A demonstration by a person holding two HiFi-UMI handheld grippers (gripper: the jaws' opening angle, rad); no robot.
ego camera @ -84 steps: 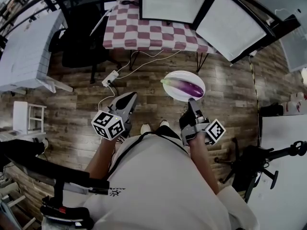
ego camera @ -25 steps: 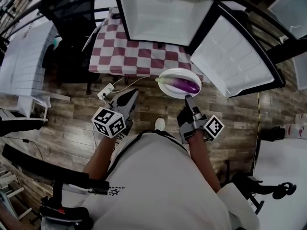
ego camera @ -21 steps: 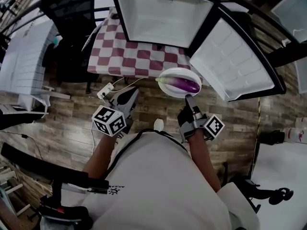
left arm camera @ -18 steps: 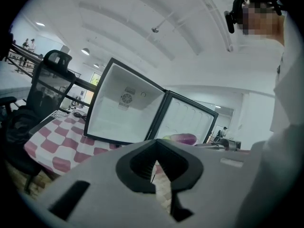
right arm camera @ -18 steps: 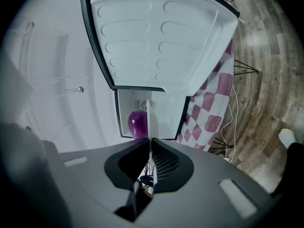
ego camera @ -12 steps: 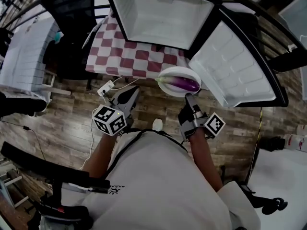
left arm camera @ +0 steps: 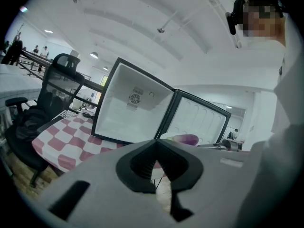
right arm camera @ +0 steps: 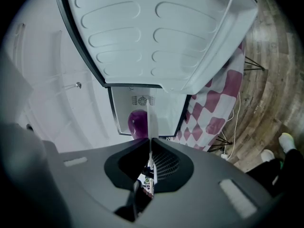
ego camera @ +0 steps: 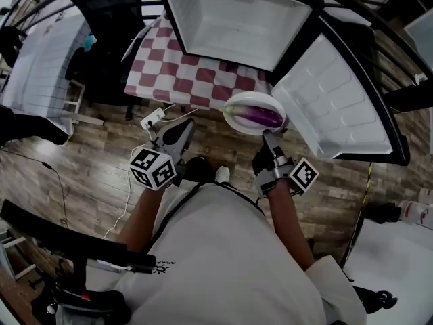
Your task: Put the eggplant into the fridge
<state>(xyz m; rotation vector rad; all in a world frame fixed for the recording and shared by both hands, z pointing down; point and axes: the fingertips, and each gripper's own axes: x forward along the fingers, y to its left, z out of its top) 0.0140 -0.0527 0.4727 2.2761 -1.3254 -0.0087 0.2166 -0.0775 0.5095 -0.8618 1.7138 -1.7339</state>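
Note:
A purple eggplant (ego camera: 261, 116) lies on a white plate (ego camera: 238, 108), held level in front of me. My right gripper (ego camera: 265, 135) is shut on the plate's near rim. In the right gripper view the plate (right arm camera: 150, 119) shows edge-on between the jaws, with the eggplant (right arm camera: 137, 123) to its left. The small fridge (ego camera: 233, 20) stands open on the table just beyond the plate, its door (ego camera: 336, 100) swung out to the right. My left gripper (ego camera: 180, 131) hovers shut and empty to the left of the plate. The left gripper view shows the fridge's interior (left arm camera: 133, 109) and the eggplant (left arm camera: 187, 139).
A red-and-white checked cloth (ego camera: 183, 80) covers the table under the fridge. A black office chair (ego camera: 111, 26) stands at the left of the table. A white power strip (ego camera: 150, 120) and cables lie on the wooden floor in front of it.
Both grippers and the plate have come closer to the open fridge. The plate now sits at the table's front edge. The right grip on the plate is unchanged.

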